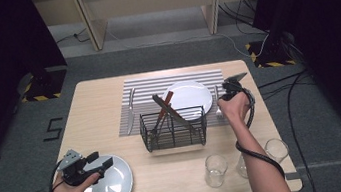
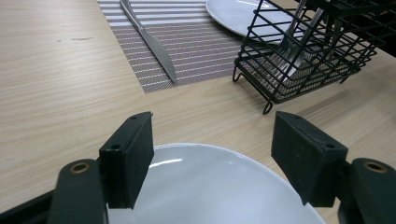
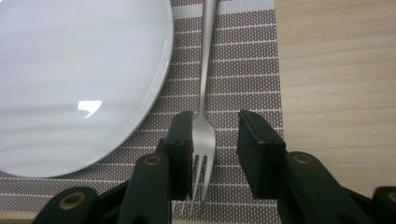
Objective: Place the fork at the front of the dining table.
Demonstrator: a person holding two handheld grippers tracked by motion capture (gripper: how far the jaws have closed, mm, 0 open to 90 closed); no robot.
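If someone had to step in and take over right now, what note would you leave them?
Right gripper: open, fingers either side of the fork, which lies flat on the striped placemat beside the far plate; whether it touches the fork is unclear.
Left gripper: open, hovering over the near plate at the table's front edge.
Knife lies on the placemat's left side. More utensils stand in the wire caddy. Two glasses stand front right.
Done: plate, knife and fork laid on the placemat. Left: probably the near plate and glasses.
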